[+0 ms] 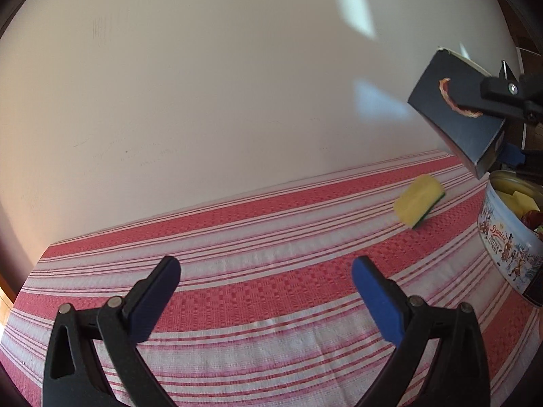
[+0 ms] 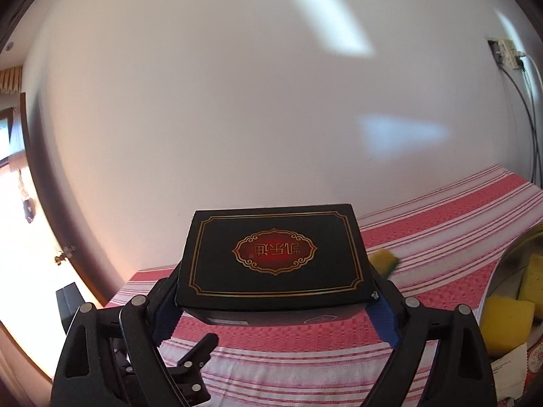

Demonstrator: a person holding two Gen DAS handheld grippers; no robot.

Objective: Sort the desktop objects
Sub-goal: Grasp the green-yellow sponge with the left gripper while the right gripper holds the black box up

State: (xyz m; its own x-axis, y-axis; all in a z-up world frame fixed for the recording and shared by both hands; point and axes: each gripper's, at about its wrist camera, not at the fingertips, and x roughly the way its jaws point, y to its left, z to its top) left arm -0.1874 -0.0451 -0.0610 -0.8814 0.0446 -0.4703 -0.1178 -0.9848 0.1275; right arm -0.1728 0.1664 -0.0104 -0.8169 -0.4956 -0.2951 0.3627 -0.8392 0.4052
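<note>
My right gripper (image 2: pixel 273 302) is shut on a black box (image 2: pixel 275 254) with gold trim and a red emblem, its blue pads pressing the box's two sides. The box is lifted off the red-and-white striped tablecloth (image 2: pixel 424 237). In the left wrist view the same box (image 1: pixel 454 115) hangs tilted at the upper right, over a blue cookie tin (image 1: pixel 509 247). My left gripper (image 1: pixel 265 266) stands open and holds nothing, low over the cloth. A yellow sponge (image 1: pixel 419 200) with a green underside lies on the cloth near the tin, partly hidden behind the box in the right wrist view (image 2: pixel 383 259).
The tin (image 2: pixel 519 247) holds several yellow sponges (image 2: pixel 505 322) and other small items. A plain white wall (image 1: pixel 237 84) runs along the table's far edge. A wall socket with cables (image 2: pixel 509 54) sits at the right, a door with a handle (image 2: pixel 64 254) at the left.
</note>
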